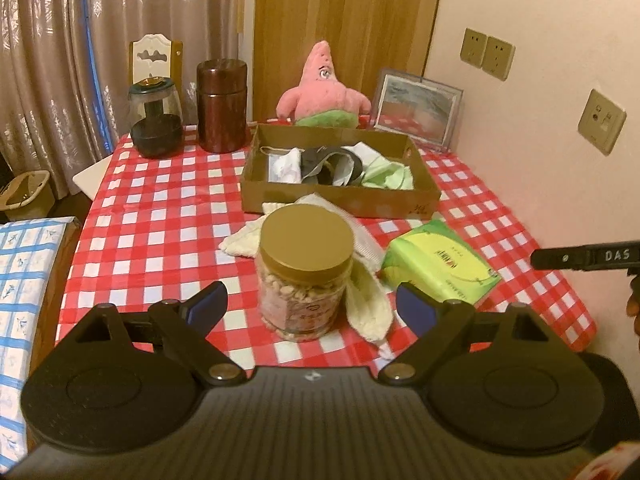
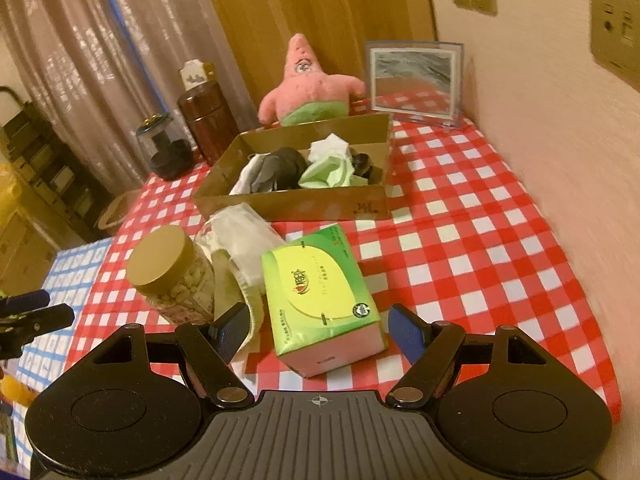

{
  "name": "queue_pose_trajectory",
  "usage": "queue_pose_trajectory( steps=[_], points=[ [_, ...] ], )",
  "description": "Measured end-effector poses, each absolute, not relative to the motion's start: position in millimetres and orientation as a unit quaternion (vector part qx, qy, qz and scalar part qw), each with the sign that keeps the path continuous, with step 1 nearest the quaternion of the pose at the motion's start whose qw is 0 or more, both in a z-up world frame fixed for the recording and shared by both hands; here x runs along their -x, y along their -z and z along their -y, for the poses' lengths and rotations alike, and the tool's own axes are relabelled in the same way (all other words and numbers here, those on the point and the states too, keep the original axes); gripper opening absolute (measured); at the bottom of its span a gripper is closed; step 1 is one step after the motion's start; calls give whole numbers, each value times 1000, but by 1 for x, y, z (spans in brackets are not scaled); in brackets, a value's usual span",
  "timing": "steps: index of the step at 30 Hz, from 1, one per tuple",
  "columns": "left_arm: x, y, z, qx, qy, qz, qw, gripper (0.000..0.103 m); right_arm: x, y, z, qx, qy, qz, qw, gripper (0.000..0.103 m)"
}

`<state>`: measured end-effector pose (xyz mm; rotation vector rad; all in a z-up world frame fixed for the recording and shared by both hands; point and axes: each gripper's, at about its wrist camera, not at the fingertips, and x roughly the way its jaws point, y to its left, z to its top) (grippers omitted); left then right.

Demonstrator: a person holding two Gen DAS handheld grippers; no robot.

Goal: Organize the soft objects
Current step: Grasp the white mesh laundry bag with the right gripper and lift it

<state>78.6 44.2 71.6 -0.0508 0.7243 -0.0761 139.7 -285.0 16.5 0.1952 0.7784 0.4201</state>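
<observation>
A cardboard box (image 1: 340, 204) (image 2: 288, 202) on the checked tablecloth holds white, grey, black and green cloths (image 1: 340, 164) (image 2: 304, 168). A cream cloth (image 1: 366, 304) (image 2: 244, 236) lies in front of the box, partly behind a nut jar (image 1: 306, 272) (image 2: 172, 272). A green tissue pack (image 1: 440, 264) (image 2: 320, 296) lies to its right. A pink starfish plush (image 1: 324, 88) (image 2: 308, 84) stands behind the box. My left gripper (image 1: 312, 308) is open, its jaws on either side of the jar. My right gripper (image 2: 320, 330) is open, its jaws on either side of the tissue pack.
A brown canister (image 1: 222, 106) (image 2: 208, 120) and a glass jar with a dark base (image 1: 156, 120) (image 2: 166, 148) stand at the back left. A framed picture (image 1: 416, 108) (image 2: 414, 82) leans on the wall at the back right. A blue-checked surface (image 1: 24, 280) lies left of the table.
</observation>
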Motion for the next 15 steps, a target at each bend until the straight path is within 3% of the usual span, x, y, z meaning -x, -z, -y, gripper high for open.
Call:
queue_pose_trajectory(
  steps=[15],
  points=[
    [-119, -67, -91, -38, 66, -378, 922, 90, -206, -15, 238, 109, -339, -358, 863, 76]
  ],
)
